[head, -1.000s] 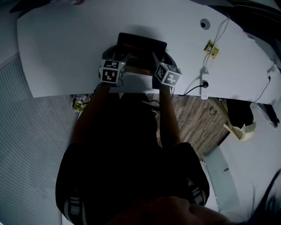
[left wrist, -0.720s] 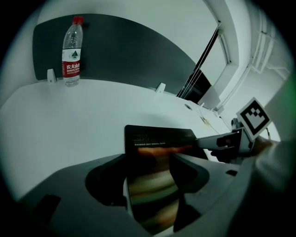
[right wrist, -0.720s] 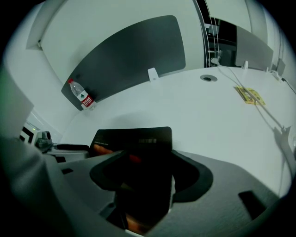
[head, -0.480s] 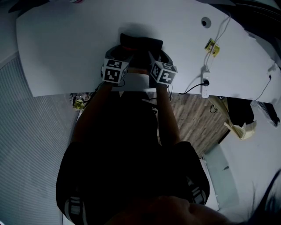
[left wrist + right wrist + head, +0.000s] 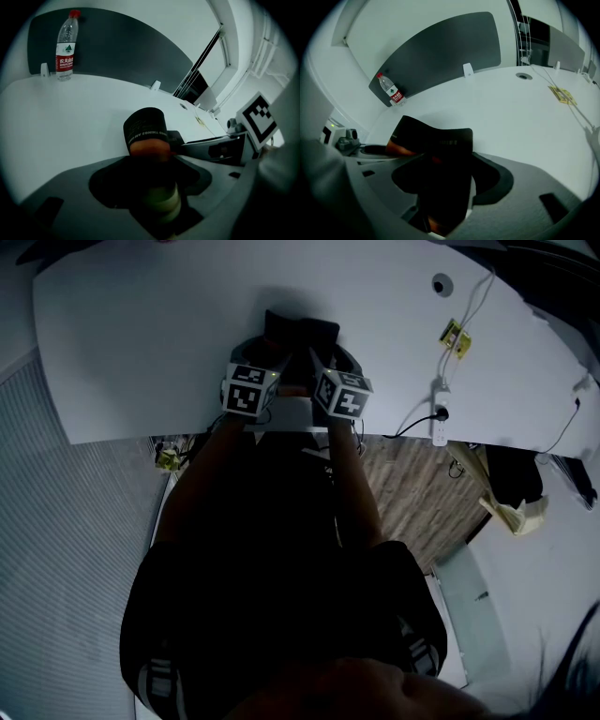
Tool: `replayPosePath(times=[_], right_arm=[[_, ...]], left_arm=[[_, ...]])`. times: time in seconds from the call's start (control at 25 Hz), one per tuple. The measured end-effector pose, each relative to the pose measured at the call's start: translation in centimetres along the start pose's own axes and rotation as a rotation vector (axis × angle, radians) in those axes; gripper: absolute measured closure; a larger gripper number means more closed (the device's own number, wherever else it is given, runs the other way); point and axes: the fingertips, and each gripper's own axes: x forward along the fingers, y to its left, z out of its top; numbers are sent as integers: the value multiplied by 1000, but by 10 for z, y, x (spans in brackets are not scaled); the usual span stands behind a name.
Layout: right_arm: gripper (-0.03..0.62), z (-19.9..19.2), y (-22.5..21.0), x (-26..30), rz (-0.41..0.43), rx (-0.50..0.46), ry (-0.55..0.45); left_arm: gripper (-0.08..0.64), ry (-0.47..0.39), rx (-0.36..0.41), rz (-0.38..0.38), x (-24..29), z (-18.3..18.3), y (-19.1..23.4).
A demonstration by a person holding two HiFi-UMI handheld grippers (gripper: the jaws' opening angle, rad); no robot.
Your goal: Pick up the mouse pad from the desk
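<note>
The mouse pad (image 5: 300, 333) is black on top and orange underneath. It is bowed into a narrow arch above the white desk (image 5: 131, 334), near the desk's front edge. My left gripper (image 5: 278, 362) is shut on its left edge and my right gripper (image 5: 314, 360) on its right edge, the two marker cubes close together. The left gripper view has the mouse pad (image 5: 145, 132) curled like a roll right at the left gripper (image 5: 151, 161). Seen from the right gripper view, the mouse pad (image 5: 436, 138) folds upward out of the right gripper (image 5: 440, 187).
A water bottle (image 5: 65, 44) stands at the back of the desk before a dark partition (image 5: 440, 49). To the right lie a cable grommet (image 5: 439, 284), a yellow tag (image 5: 453, 339) and a white power strip (image 5: 438, 420) with cords. Below the desk edge is floor.
Both grippers have moved toward each other while holding the pad's edges. The pad went from nearly flat and wide to a narrow, bowed-up fold.
</note>
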Motion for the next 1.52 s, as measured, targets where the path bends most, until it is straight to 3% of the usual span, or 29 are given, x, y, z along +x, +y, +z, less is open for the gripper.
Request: replayPosePath(times=[0.36,1.16,1.52], right_arm=[[394,-4,4,-1,17,-11,9],[433,-15,24,7,70,-34,28],[451,-11,21,4,71,-34,29]], left_arm=[[296,8,-5,-11,0,-1,-2],[299,8,11,8,1,-1,0],[391,13,21,34,2,-4,2]])
